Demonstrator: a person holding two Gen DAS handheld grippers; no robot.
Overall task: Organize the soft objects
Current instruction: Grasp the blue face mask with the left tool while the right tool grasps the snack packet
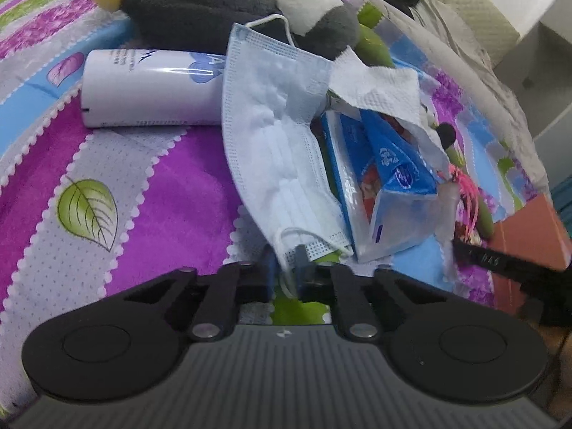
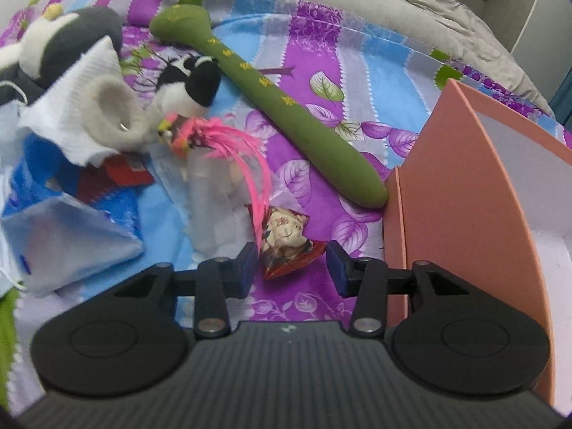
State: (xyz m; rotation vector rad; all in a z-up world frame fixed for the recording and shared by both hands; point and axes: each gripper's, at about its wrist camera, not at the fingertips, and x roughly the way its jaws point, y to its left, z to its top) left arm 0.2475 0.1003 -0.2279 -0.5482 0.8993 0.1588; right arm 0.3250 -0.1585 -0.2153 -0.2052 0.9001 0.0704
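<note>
My left gripper (image 1: pixel 286 268) is shut on the lower edge of a light blue face mask (image 1: pixel 275 136) that lies across the bedspread. A blue tissue pack (image 1: pixel 386 186) and a white tissue (image 1: pixel 379 89) lie right of the mask. My right gripper (image 2: pixel 291 268) is open, its fingers on either side of a small triangular cat sachet (image 2: pixel 286 239) with pink feathers (image 2: pixel 246 150). A long green plush stick (image 2: pixel 282 107), a small black-and-white plush (image 2: pixel 193 82) and a grey penguin plush (image 1: pixel 214 3) lie behind.
A pink open box (image 2: pixel 464 186) stands at the right, touching the green stick's end. A white cylinder (image 1: pixel 150 89) lies left of the mask. A grey blanket (image 2: pixel 357 3) borders the purple floral bedspread (image 1: pixel 178 193).
</note>
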